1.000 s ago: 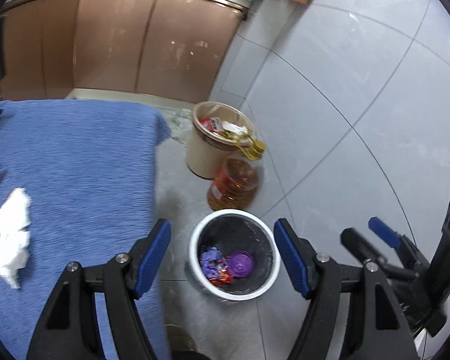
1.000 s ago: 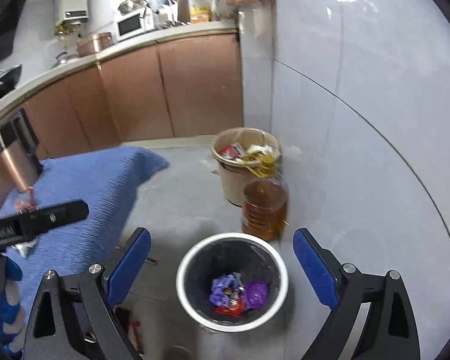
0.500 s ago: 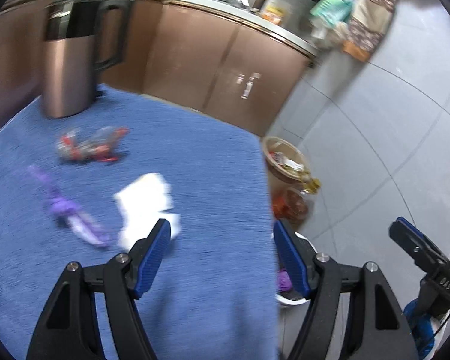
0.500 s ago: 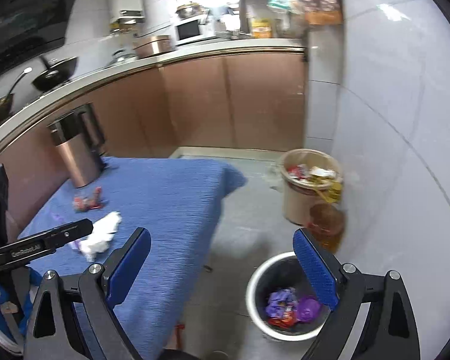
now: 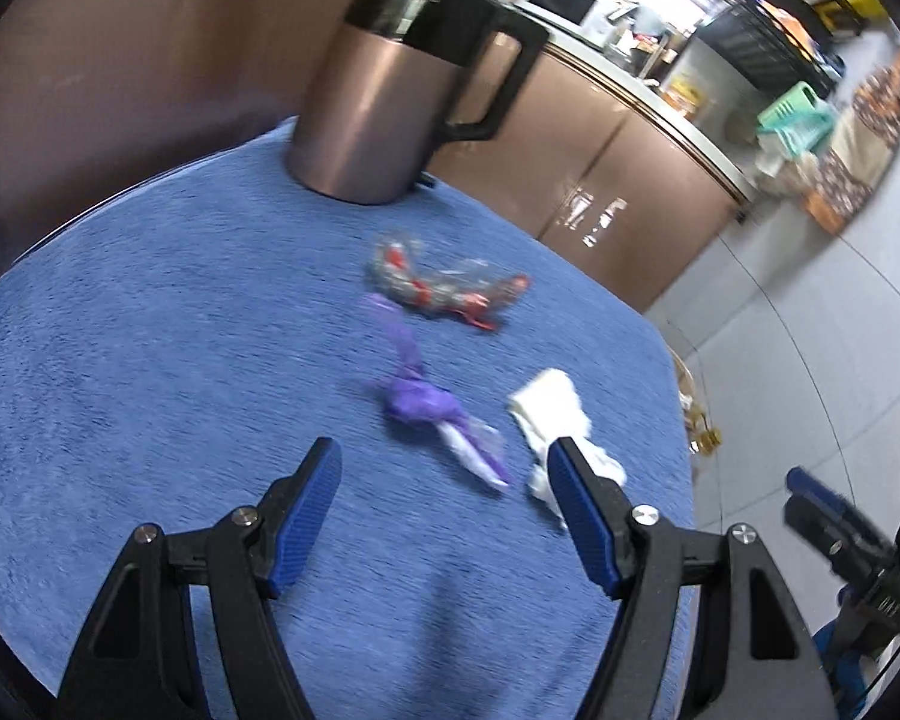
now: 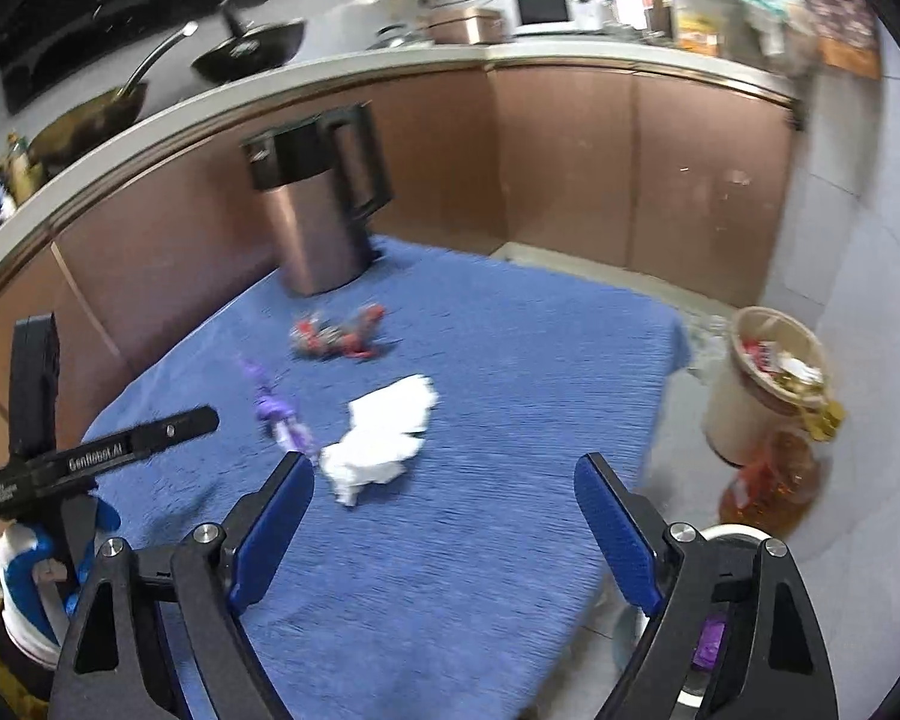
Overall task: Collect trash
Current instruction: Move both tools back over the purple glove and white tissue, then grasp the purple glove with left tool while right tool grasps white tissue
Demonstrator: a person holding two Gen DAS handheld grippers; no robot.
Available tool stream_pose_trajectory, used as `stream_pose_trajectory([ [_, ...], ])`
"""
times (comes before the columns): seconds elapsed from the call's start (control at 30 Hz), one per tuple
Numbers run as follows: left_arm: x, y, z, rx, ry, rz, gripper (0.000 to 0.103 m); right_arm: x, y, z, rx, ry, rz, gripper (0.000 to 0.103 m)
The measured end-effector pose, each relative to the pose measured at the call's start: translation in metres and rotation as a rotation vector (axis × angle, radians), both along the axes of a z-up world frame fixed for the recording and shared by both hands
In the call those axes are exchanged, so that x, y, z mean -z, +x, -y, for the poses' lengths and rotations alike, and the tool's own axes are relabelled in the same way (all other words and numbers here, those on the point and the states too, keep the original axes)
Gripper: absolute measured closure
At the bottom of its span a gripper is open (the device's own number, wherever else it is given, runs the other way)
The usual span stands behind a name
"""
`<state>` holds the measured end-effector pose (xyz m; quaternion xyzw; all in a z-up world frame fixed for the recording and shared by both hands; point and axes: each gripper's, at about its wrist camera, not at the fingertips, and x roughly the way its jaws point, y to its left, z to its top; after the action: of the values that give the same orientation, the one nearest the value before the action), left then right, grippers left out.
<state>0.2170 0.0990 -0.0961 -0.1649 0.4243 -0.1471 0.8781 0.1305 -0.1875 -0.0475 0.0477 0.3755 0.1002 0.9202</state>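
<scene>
Three bits of trash lie on the blue-covered table (image 5: 150, 372): a purple wrapper (image 5: 432, 414) (image 6: 276, 414), a crumpled white tissue (image 5: 555, 414) (image 6: 384, 438) and a red-and-clear wrapper (image 5: 444, 288) (image 6: 339, 336). My left gripper (image 5: 444, 516) hovers open over the cloth just short of the purple wrapper, nothing between its fingers. My right gripper (image 6: 444, 525) is above the table's near right part, jaws wide but closing, empty, the tissue just beyond its left finger. The white bin (image 6: 714, 546) sits on the floor low at right, mostly hidden.
A copper-coloured kettle (image 5: 390, 96) (image 6: 318, 210) stands at the table's far side. Brown cabinets (image 6: 630, 180) run behind. On the floor right of the table are a beige full bin (image 6: 756, 390) and an oil bottle (image 6: 774, 480). The other gripper (image 6: 90, 462) shows at left.
Both grippers swung from over the white floor bin leftward to above the blue table; the trash pieces and kettle have come into view. The right jaws have narrowed slightly.
</scene>
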Motion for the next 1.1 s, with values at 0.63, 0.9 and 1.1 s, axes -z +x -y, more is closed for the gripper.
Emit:
stream_pose_trajectory([
  [0.63,0.044,0.069,0.030,0.003,0.058,-0.093,0.036,0.074,0.076,-0.076,-0.160,-0.061,-0.173,0.050],
  [0.9,0.056,0.069,0.029,-0.019,0.059,-0.074,0.055,0.098,0.086,-0.074,-0.168,-0.078,-0.221,0.060],
  [1.1,0.056,0.065,0.029,-0.003,0.053,-0.061,0.066,0.102,0.083,-0.070,-0.162,-0.083,-0.218,0.072],
])
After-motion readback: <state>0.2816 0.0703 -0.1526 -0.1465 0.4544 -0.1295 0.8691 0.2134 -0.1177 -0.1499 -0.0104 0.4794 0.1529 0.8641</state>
